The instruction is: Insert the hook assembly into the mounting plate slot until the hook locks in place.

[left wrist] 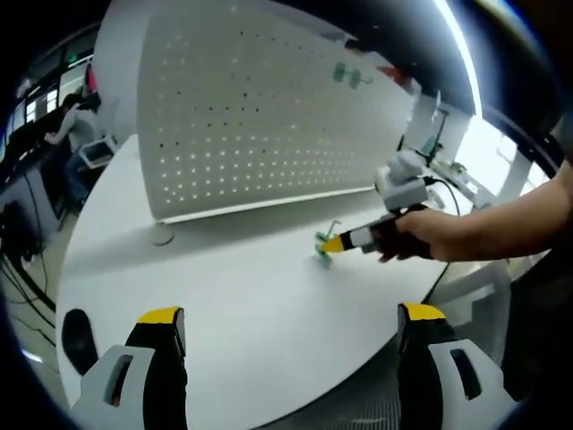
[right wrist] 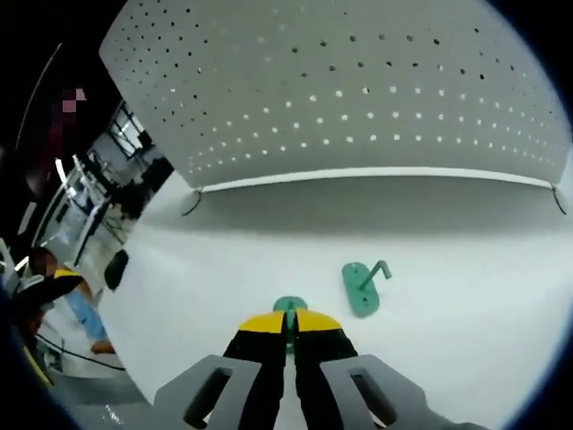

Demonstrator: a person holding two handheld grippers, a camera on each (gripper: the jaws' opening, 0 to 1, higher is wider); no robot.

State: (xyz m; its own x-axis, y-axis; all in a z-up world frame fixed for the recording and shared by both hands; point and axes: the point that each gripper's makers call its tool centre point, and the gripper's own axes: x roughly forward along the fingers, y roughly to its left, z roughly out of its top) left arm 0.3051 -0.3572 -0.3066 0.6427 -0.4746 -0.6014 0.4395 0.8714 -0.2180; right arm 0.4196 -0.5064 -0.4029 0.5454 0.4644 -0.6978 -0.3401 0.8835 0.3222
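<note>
The white perforated mounting plate point(left wrist: 260, 116) stands upright on the round white table point(left wrist: 224, 296); it spans the top of the right gripper view point(right wrist: 340, 90). My right gripper point(right wrist: 288, 324) is shut on a green hook piece point(right wrist: 289, 305), low over the table. In the left gripper view a hand holds that gripper point(left wrist: 345, 240) with the green piece point(left wrist: 323, 248) at its tip. A second green hook point(right wrist: 363, 287) lies flat on the table just right of it. My left gripper point(left wrist: 291, 315) stands wide open near the table's front edge, holding nothing.
Green hooks point(left wrist: 351, 76) hang high on the plate's right part. A round foot point(left wrist: 161, 235) sits at the plate's left corner. A dark object point(left wrist: 76, 336) lies near the table's left edge. A seated person point(left wrist: 72, 125) and desks are beyond.
</note>
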